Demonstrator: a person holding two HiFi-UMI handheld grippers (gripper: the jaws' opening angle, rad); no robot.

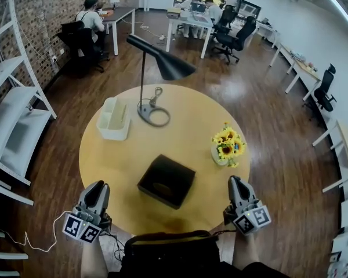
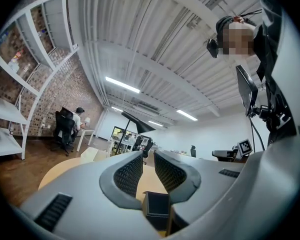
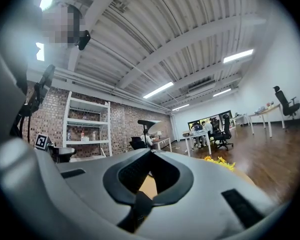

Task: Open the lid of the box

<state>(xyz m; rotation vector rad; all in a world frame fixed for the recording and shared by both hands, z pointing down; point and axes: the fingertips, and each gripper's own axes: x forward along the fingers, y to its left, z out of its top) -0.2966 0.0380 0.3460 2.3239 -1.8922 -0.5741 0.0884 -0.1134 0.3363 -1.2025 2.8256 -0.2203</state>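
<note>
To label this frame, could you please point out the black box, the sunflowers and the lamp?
black box (image 1: 167, 180), head view, middle of its closed lid.
sunflowers (image 1: 228, 143), head view, on the yellow blooms.
lamp (image 1: 171, 67), head view, on its black shade.

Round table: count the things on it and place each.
4: black box near the front edge; sunflowers at right; black lamp toward the back; white caddy at back left. None looks hidden.

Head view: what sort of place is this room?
Probably an open-plan office: people working at white desks, black swivel office chairs, and white metal shelving against a red-brown brick wall.
</note>
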